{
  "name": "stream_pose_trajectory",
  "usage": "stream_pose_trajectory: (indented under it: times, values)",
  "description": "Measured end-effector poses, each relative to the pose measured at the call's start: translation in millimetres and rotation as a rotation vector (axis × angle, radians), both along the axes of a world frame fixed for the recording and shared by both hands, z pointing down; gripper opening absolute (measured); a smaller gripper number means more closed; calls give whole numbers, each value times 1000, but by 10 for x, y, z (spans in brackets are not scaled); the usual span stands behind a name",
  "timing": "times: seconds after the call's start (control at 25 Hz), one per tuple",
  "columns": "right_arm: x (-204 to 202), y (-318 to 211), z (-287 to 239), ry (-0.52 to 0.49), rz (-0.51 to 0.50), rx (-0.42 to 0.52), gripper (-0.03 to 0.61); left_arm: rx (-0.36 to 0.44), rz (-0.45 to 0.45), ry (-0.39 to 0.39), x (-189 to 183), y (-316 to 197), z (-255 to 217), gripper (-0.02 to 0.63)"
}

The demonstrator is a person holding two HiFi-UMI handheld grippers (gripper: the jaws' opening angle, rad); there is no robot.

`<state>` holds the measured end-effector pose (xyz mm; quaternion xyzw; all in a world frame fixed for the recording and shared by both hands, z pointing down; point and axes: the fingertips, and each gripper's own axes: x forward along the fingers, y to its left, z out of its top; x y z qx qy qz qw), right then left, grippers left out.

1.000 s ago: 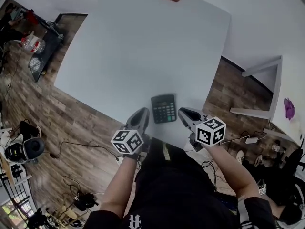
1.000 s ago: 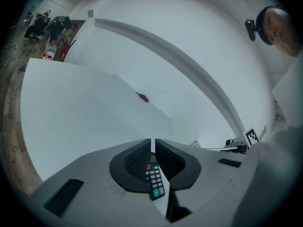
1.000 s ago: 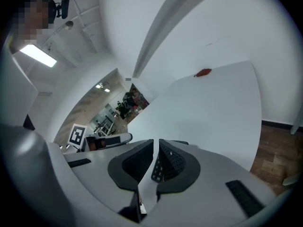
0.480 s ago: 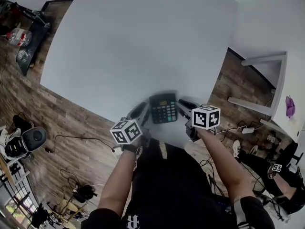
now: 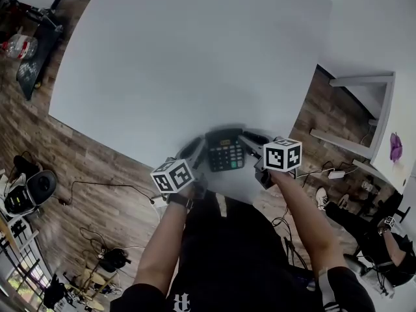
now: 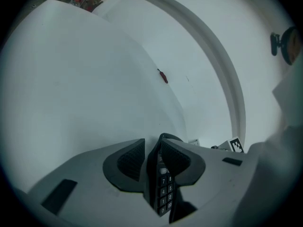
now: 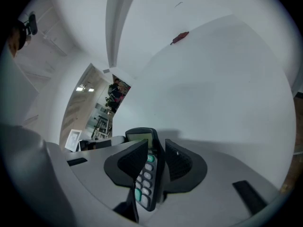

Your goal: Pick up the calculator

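A black calculator (image 5: 225, 151) with grey keys sits at the near edge of the white table (image 5: 182, 64), a soft shadow around it. My left gripper (image 5: 197, 149) is shut on its left edge, and my right gripper (image 5: 249, 143) is shut on its right edge. In the left gripper view the calculator (image 6: 164, 190) stands edge-on between the pads of the left gripper (image 6: 152, 148). In the right gripper view the calculator (image 7: 144, 181) shows its keys and screen, pinched by the right gripper (image 7: 156, 144). I cannot tell whether it is off the tabletop.
A small red object (image 6: 163, 76) lies far across the table, also seen as the red object (image 7: 180, 37) in the right gripper view. Wooden floor (image 5: 84, 168) runs to the left, with cables and gear. A white desk (image 5: 389, 103) with a purple item (image 5: 394, 143) stands right.
Both grippers moved inward from beside the calculator and shut on its two side edges. The head view shifted, so the far red object has left it.
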<state>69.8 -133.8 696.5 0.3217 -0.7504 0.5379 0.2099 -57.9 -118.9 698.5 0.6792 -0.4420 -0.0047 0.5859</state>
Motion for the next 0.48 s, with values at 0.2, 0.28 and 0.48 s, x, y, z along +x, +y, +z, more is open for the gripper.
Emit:
stream_pose_trajectory:
  times: [0.2, 0.28, 0.48]
  values:
    - [-82, -42, -4, -47, -65, 23, 94, 35, 84, 61, 34, -58, -12, 87]
    - [-99, -48, -10, -64, -93, 27, 95, 57, 154, 77, 95, -75, -39, 89]
    - [-100, -44, -20, -77, -160, 47, 94, 110, 343, 26, 266, -113, -86, 100]
